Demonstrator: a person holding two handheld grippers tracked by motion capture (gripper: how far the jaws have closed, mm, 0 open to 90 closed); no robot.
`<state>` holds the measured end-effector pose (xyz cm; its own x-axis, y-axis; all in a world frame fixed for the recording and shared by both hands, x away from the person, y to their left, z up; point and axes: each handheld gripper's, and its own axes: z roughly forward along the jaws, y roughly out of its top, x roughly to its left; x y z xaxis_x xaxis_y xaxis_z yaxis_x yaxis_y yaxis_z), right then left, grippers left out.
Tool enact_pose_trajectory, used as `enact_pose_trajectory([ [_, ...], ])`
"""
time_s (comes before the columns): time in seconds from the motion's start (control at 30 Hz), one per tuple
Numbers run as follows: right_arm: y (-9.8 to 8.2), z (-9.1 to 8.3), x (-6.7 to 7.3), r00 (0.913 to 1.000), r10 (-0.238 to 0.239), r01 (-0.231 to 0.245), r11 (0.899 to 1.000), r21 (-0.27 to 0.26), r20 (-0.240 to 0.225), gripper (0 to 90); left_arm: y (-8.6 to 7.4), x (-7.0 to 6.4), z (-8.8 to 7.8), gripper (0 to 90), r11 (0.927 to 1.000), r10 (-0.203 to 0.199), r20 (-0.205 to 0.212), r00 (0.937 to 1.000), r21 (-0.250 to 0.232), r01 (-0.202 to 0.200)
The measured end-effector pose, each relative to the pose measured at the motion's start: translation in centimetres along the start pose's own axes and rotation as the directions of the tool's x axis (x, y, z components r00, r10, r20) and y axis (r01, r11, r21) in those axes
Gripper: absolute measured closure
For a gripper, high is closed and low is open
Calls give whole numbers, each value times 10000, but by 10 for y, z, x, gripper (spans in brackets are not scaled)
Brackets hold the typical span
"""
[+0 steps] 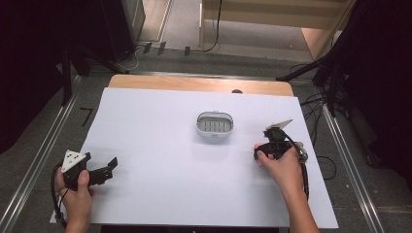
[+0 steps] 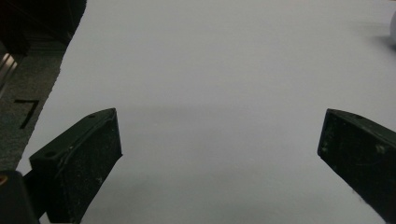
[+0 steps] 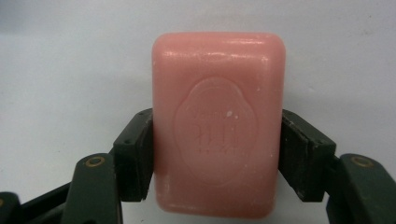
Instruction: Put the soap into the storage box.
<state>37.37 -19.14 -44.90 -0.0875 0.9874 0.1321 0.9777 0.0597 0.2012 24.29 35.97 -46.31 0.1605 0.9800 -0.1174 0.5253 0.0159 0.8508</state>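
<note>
One white sheet (image 1: 160, 145) over wooden table (image 1: 194, 83)

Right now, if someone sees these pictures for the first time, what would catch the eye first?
First, the pink soap bar, clamped on both long sides by the right hand-held gripper over the white sheet. Next, the small grey soap dish with a slotted floor, standing alone near the middle of the sheet, to the left of that gripper. The left hand-held gripper rests near the sheet's left edge, jaws wide apart with nothing between them.
</note>
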Motion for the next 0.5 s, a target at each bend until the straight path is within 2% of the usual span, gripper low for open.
enact_pose_trajectory([
  [0.07,0,1,5,9993,-140,138,9999,50,355,362,0,0,0,0,10000,15,9,10000,7,-15],
  [0.13,0,3,10,9981,-413,408,9991,113,464,272,0,0,0,0,10000,13,42,10000,-1,-13],
  [0.2,0,5,14,9959,-529,516,9985,188,738,277,0,0,0,0,10000,19,50,10000,27,-19],
  [0.27,2,4,14,9962,-249,236,9996,164,830,352,0,0,0,0,10000,28,80,10000,43,-29],
  [0.37,2,2,8,9983,-50,43,9999,115,583,381,0,0,0,0,10000,1,101,9999,56,-2],
  [0.5,1,2,9,9980,-246,242,9997,76,585,384,0,0,1,0,10000,-3,85,10000,56,2],
])
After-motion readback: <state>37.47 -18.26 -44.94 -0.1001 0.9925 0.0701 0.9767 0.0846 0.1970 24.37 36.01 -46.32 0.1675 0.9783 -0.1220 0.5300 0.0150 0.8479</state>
